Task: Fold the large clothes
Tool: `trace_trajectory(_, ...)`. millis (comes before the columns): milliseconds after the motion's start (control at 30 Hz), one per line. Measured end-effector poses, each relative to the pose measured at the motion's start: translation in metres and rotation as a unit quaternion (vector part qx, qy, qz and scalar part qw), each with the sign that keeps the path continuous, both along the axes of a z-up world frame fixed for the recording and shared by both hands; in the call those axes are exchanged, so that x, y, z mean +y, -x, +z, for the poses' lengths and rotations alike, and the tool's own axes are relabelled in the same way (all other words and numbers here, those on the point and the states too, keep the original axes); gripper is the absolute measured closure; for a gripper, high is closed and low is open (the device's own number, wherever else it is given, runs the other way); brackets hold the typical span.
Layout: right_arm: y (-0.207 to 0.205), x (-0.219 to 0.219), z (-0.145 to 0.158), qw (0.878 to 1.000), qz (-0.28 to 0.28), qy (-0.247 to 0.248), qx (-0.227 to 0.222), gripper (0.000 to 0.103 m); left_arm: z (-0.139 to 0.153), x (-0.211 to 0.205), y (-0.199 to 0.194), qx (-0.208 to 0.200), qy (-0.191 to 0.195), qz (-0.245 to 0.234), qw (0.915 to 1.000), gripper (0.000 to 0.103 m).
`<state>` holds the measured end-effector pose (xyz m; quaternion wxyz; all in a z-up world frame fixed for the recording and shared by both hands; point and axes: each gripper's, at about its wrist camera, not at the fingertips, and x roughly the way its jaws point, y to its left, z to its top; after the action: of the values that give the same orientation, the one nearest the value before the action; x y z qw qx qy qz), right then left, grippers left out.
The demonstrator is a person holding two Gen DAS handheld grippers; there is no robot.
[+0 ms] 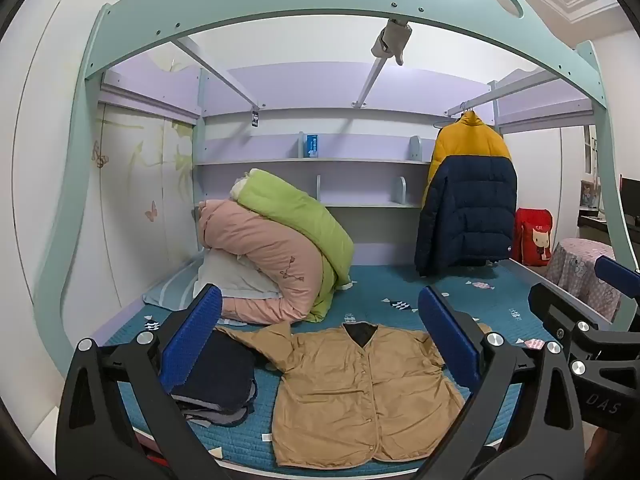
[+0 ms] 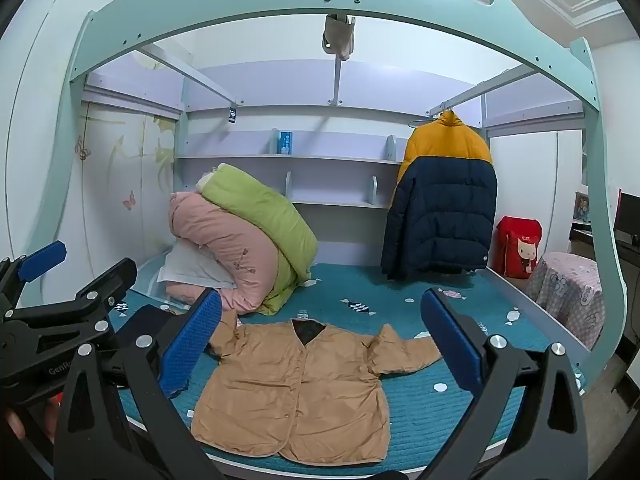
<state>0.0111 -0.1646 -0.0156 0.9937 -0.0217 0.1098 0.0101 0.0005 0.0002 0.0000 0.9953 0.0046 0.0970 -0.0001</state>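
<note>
A tan button-front jacket lies flat and face up on the teal bed mat, collar towards the far wall, sleeves spread out. It also shows in the right wrist view. My left gripper is open and empty, held above the near edge of the bed, with the jacket between its blue pads. My right gripper is open and empty at the same height, just to the right of the left one. Neither touches the jacket.
A stack of folded dark clothes lies left of the jacket. Rolled pink and green quilts sit at the back left. A yellow and navy puffer jacket hangs at the back right. A red bag and a covered stool stand right of the bed.
</note>
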Motion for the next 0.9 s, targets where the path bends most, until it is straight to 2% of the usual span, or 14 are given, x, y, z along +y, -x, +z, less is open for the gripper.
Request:
trace_trajectory(367, 0.000, 0.010, -0.004, 1.000, -0.002, 0.001, 0.000, 0.007, -0.003, 0.000, -0.004, 0.001, -0.002, 0.001, 1.0000, 0.004)
trace_trajectory(900, -0.001, 0.000, -0.003, 1.000, 0.002, -0.009, 0.003, 0.007, -0.004, 0.005, -0.004, -0.002, -0.003, 0.002, 1.0000, 0.004)
